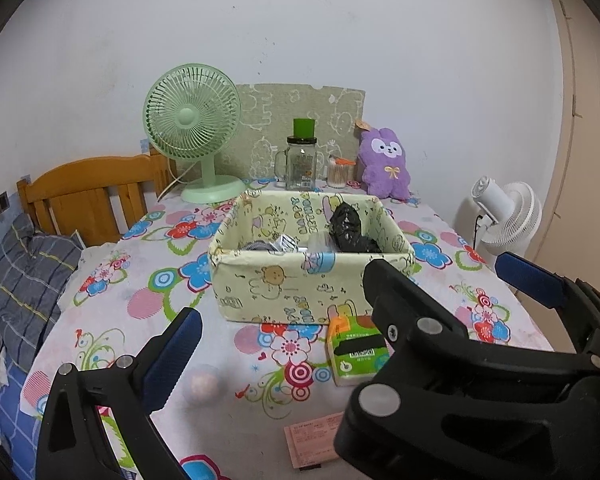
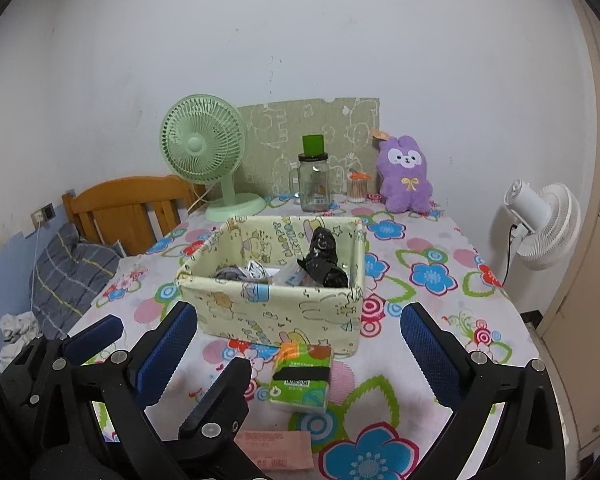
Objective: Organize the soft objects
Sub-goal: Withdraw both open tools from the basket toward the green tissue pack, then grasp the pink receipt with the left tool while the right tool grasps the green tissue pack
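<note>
Pink slip [image 2: 276, 449], tissue pack [image 2: 302, 378], fabric bin [image 2: 274, 312], fan [image 2: 204, 150]

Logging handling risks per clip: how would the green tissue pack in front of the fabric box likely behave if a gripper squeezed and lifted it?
The tissue pack looks like soft plastic-wrapped paper, so it would probably dent under the pads and feel light. Its glossy wrap may be somewhat slippery. It lies flat on the tablecloth, so rolling seems unlikely.

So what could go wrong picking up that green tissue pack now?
The tissue pack lies close against the fabric storage box, so a finger of the open right gripper may snag its wall. The open left gripper crowds in beside it, so the two could collide.
</note>
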Demonstrator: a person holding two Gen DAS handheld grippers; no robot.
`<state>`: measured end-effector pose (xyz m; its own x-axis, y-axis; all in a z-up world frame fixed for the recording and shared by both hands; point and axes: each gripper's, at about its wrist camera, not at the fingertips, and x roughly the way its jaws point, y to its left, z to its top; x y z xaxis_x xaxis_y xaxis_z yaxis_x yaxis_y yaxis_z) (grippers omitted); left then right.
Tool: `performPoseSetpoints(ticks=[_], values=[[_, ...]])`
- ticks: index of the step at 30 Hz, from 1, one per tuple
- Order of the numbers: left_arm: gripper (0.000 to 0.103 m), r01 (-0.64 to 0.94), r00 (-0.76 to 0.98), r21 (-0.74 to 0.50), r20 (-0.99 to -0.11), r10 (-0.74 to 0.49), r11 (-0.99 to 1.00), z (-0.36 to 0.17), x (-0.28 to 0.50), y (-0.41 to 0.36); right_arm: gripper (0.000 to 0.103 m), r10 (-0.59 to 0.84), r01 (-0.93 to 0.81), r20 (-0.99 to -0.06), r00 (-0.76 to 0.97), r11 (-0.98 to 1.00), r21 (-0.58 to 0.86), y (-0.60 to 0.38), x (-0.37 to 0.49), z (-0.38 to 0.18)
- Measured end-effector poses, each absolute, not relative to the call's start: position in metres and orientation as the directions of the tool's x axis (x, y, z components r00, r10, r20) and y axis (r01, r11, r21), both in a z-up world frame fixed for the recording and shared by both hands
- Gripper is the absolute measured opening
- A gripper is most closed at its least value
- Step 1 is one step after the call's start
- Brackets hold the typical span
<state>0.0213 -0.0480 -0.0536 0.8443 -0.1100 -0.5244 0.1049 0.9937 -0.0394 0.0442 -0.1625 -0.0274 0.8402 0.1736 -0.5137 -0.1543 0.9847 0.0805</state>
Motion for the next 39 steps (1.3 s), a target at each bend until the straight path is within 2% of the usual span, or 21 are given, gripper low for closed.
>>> performPoseSetpoints(ticks=[22,30,39], values=[[0.103,0.206,0.798,-0.044,-0.570,-0.194,0.978,-0.100,0.019,-0.057,0.103,0.165,-0.144,-0.557,0.814,0.986,0.081,-0.176,0.037,-0.078],[0.103,0.227,0.770,-0.053,-0.602,-0.212,0.973,-0.117,0.020,-0.058,0.103,0.060,-0.056,-0.550,0.833,0.998,0.024,-0.185,0.033,-0.092],[0.103,0.270,0.738,-0.016,-0.639,-0.217,0.963,-0.136,0.018,-0.064,0.103,0.063,-0.058,-0.595,0.801,0.998,0.028,-0.192,0.029,-0.111]])
